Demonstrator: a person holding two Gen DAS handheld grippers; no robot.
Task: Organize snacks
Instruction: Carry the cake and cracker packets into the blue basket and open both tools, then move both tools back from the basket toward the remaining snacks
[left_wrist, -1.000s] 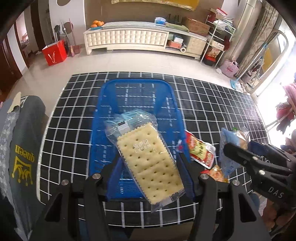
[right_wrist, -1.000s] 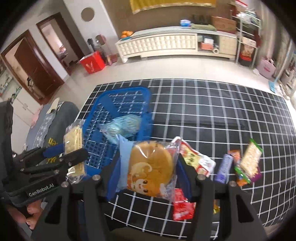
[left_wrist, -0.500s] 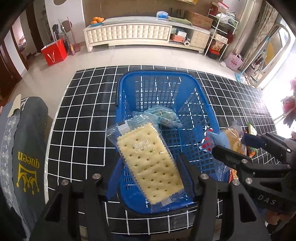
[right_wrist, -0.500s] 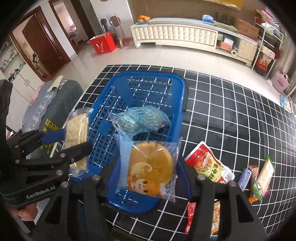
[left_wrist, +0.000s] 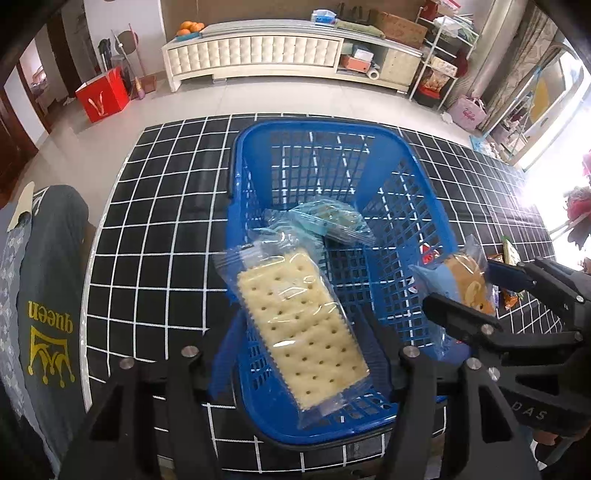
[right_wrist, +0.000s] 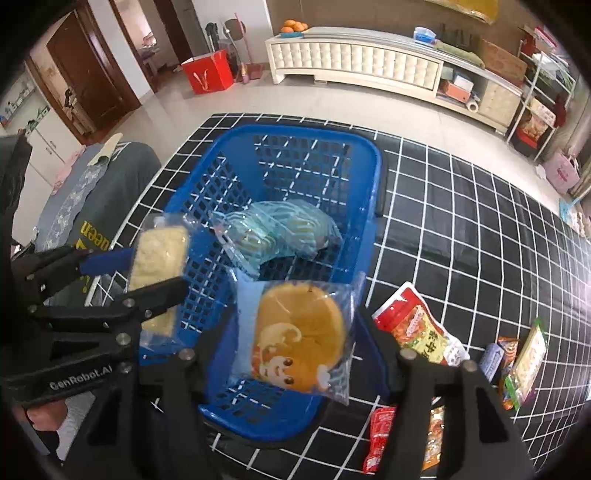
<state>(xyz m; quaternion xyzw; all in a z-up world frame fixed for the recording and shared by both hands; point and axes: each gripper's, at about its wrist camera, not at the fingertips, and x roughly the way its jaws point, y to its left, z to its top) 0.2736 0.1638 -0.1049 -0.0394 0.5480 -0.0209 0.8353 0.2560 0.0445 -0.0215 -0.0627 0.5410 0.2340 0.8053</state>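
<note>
1. Holding a cracker pack (left_wrist: 301, 328), the left gripper (left_wrist: 295, 354) has its fingers clamped on the wrapper; over the last second it has come from the near edge of the blue basket (left_wrist: 432, 221) to a spot above the basket's near half.
2. The right gripper (right_wrist: 295, 354) has its fingers pinched on a round cake pack (right_wrist: 299, 334). It too has moved in from the basket's right side and now hangs over the near right corner.
3. Inside the basket, a pale blue wrapped snack (right_wrist: 280, 229) lies on the mesh floor, near the middle.
4. To the right of the basket, several loose packets remain on the checked desk cover (right_wrist: 461, 221), among them a red and yellow pouch (right_wrist: 421, 328) just beside the basket wall and a small red sachet (right_wrist: 380, 435) nearer the camera.
5. Both packs now look placed for release into the basket, so these two drops seem close; the leftover packets suggest the sorting is only partly done.
</note>
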